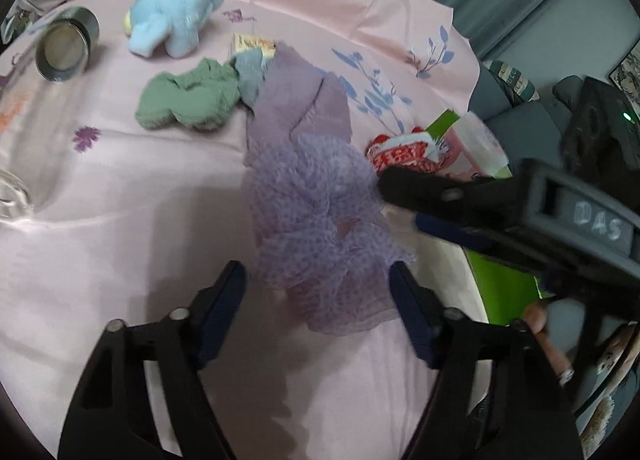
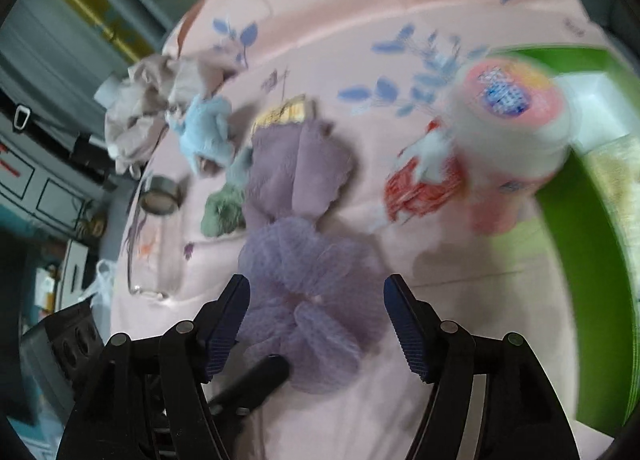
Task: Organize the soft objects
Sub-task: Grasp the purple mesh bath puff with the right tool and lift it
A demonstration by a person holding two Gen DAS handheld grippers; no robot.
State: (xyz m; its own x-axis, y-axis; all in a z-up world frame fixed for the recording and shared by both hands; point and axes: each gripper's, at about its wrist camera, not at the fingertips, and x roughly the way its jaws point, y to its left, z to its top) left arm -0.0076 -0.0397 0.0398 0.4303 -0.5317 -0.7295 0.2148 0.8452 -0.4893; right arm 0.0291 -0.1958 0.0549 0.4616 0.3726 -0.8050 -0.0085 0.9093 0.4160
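The left gripper stood with its jaws spread, and the lilac mesh bath pouf lay between and just ahead of its blue-padded fingers on the pink floral bedsheet; the pads did not press on it. The right gripper was likewise spread, its fingertips either side of the pouf's near edge, not pinching it. In the left wrist view the right gripper came in from the right, one fingertip touching or just beside the pouf's far right edge; whether it made contact I cannot tell.

Just beyond the pouf lay a folded mauve cloth, touching it. To the left of that cloth sat a crumpled green cloth, with a grey-blue cloth between them. Further ahead lay a light blue plush toy, and left of it a metal tin tipped on its side. A small yellow box showed behind the grey-blue cloth.

To the right of the pouf, near it, lay a red-and-white soft item, too blurred to name, and beside that a roll of tissue in pink wrapping stood against a green bin.
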